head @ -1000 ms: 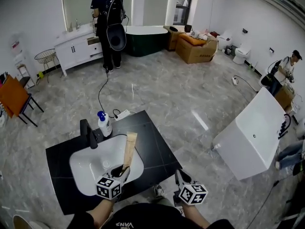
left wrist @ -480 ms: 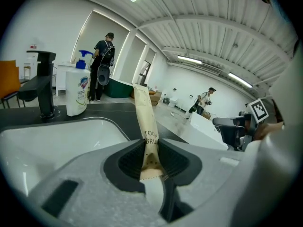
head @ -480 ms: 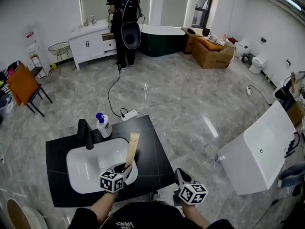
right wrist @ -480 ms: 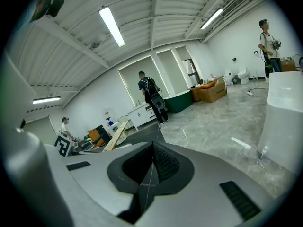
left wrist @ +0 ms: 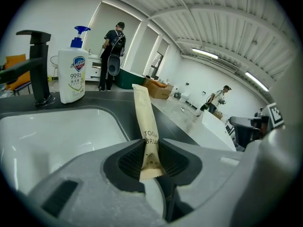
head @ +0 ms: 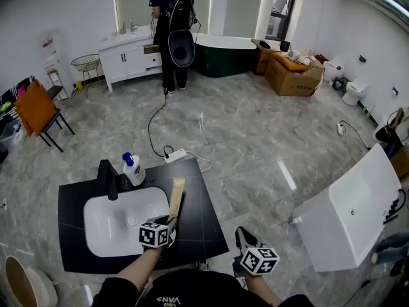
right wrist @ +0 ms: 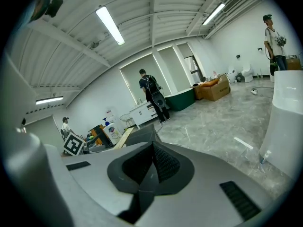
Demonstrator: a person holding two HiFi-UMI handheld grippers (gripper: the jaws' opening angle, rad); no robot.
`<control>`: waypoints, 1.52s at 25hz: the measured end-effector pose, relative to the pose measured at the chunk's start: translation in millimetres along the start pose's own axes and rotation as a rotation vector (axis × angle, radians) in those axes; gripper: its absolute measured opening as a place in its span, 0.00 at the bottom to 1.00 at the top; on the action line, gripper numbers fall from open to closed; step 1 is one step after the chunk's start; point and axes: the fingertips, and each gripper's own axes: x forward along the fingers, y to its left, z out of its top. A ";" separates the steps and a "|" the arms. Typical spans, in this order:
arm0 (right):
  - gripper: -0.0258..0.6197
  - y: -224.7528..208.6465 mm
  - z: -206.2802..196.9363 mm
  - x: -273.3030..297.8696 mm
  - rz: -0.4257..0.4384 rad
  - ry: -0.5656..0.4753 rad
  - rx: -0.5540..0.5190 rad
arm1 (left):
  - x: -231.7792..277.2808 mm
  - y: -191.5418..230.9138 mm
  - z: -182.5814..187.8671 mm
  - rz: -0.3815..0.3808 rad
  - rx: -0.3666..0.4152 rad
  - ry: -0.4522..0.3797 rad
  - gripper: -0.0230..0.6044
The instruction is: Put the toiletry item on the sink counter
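Note:
My left gripper (head: 167,225) (left wrist: 150,159) is shut on the near end of a tan paper toothbrush packet (head: 176,197) (left wrist: 146,132). The packet points away from me, over the right rim of the white sink basin (head: 118,221) (left wrist: 57,131) and the black counter (head: 198,210) (left wrist: 173,126). Its far end hangs just above the counter; whether it touches I cannot tell. My right gripper (head: 241,238) (right wrist: 152,163) is shut and empty, held low to the right of the counter's front corner.
A black tap (head: 107,179) (left wrist: 37,65) and a white pump bottle (head: 132,169) (left wrist: 73,70) stand at the back of the sink. A white tub (head: 354,210) lies to the right. A person (head: 172,31) stands at a far vanity; a cable and power strip (head: 176,154) lie on the floor.
The left gripper has carried the packet to the right, from over the basin to the basin's right rim and counter. The head view has shifted left. The right gripper has barely moved.

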 end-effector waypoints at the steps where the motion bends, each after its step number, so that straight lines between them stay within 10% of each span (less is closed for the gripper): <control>1: 0.04 -1.9 1.6 1.2 0.006 0.003 -0.004 | 3.1 1.4 1.2 0.012 -0.019 -0.001 0.19; 23: 0.04 -42.3 18.6 11.6 0.032 0.026 -0.017 | 72.1 31.7 38.2 0.199 -0.287 0.036 0.20; 38: 0.04 -42.3 13.8 11.1 0.016 0.031 -0.014 | 86.2 28.0 51.9 0.154 -0.383 -0.001 0.35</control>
